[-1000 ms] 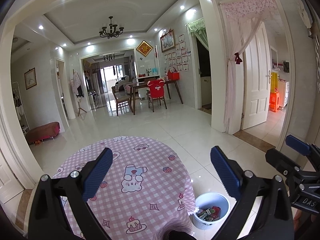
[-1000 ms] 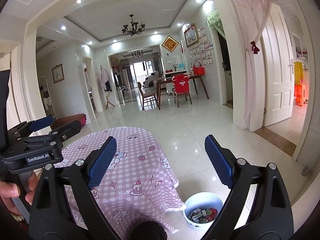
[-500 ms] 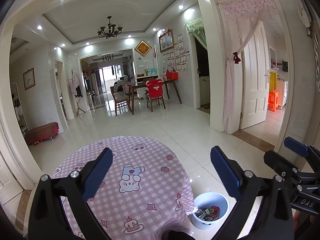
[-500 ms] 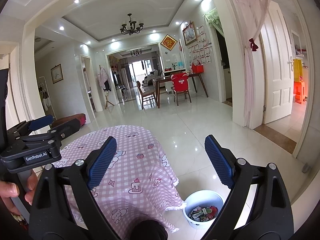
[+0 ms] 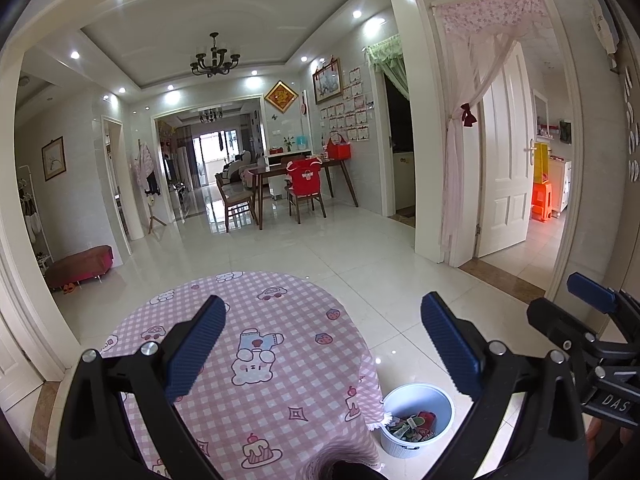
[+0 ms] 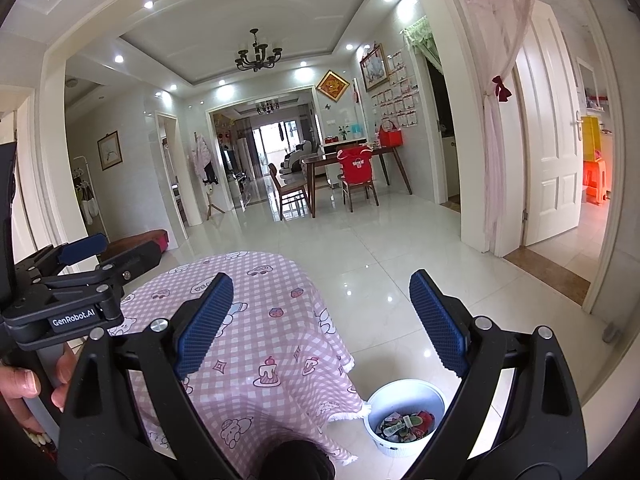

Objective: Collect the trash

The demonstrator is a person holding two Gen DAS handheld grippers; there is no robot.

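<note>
A white round bin (image 5: 418,416) stands on the floor to the right of a round table with a pink checked cloth (image 5: 260,344); it holds several wrappers (image 5: 412,426). It also shows in the right wrist view (image 6: 406,416). My left gripper (image 5: 320,344) is open and empty, held above the table. My right gripper (image 6: 320,320) is open and empty, above the table's right edge (image 6: 260,320). Each gripper shows at the side of the other's view. I see no loose trash on the cloth.
White tiled floor (image 5: 320,252) stretches ahead to a dining table with chairs (image 5: 296,184). A white door and pink curtain (image 5: 492,152) stand at the right. A red bench (image 5: 80,264) sits by the left wall.
Both grippers have drifted slightly, so the table and bin sit a touch lower and to the left in view. Both stay open and empty.
</note>
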